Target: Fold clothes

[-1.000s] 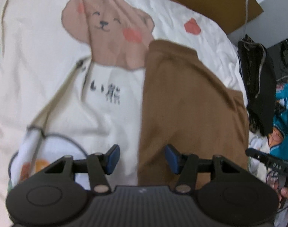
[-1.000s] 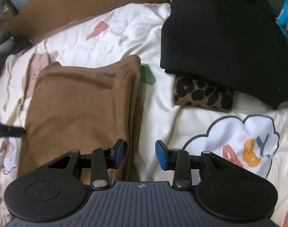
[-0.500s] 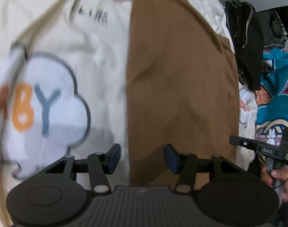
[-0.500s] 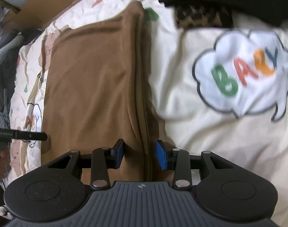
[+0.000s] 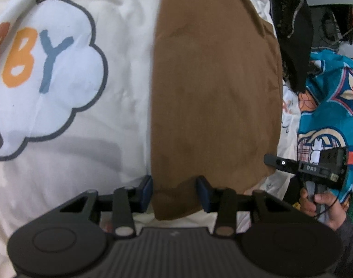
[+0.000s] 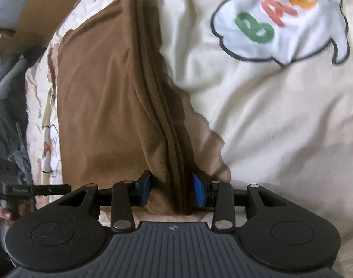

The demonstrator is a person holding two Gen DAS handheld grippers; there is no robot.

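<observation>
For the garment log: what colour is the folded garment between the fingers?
Plain brown folded garment; clearest in the right wrist view.

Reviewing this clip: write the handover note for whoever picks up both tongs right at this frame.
Left tongs: open, straddling the near left corner of the brown garment, not clamped.
Right tongs: open, astride the stacked layered edges at the garment's near right corner, not clamped.
Garment lies as a long folded panel on the cream printed bedspread; black clothing and a teal printed fabric sit off to the right.
Done: lengthwise folding, judging by the layered right edge.
Left: probably close both tongs on the near corners and fold the near end toward the far end.
</observation>
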